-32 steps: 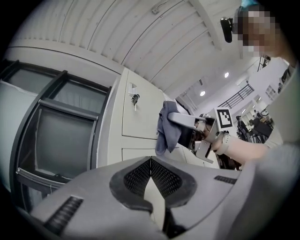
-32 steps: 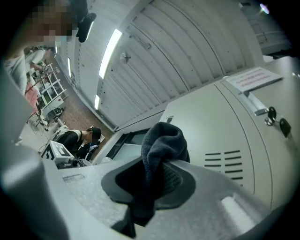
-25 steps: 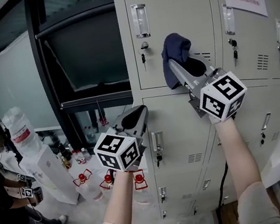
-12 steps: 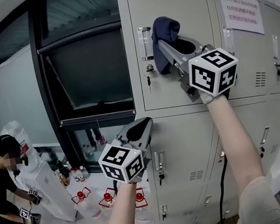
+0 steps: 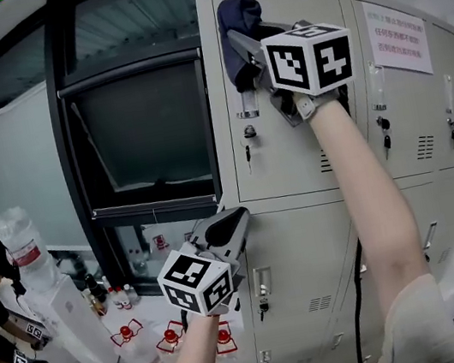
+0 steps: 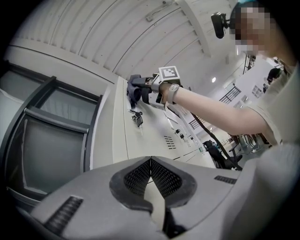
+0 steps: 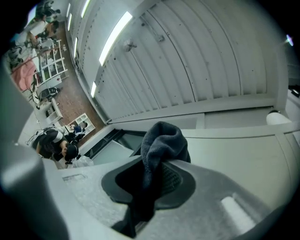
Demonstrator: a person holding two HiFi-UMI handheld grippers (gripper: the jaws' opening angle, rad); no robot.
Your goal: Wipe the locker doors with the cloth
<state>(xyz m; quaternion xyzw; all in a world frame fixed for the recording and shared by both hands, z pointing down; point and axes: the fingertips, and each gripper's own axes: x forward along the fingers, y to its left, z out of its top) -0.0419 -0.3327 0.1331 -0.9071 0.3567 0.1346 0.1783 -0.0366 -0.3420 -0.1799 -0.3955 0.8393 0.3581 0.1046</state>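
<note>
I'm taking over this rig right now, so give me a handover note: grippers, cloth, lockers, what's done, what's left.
Right gripper: shut on the dark cloth, at the top left corner of the upper left locker door.
Left gripper: shut, empty, held low in front of the lower door.
Done: cannot tell; no wipe marks show.
Left: wipe down this door, then the others.
</note>
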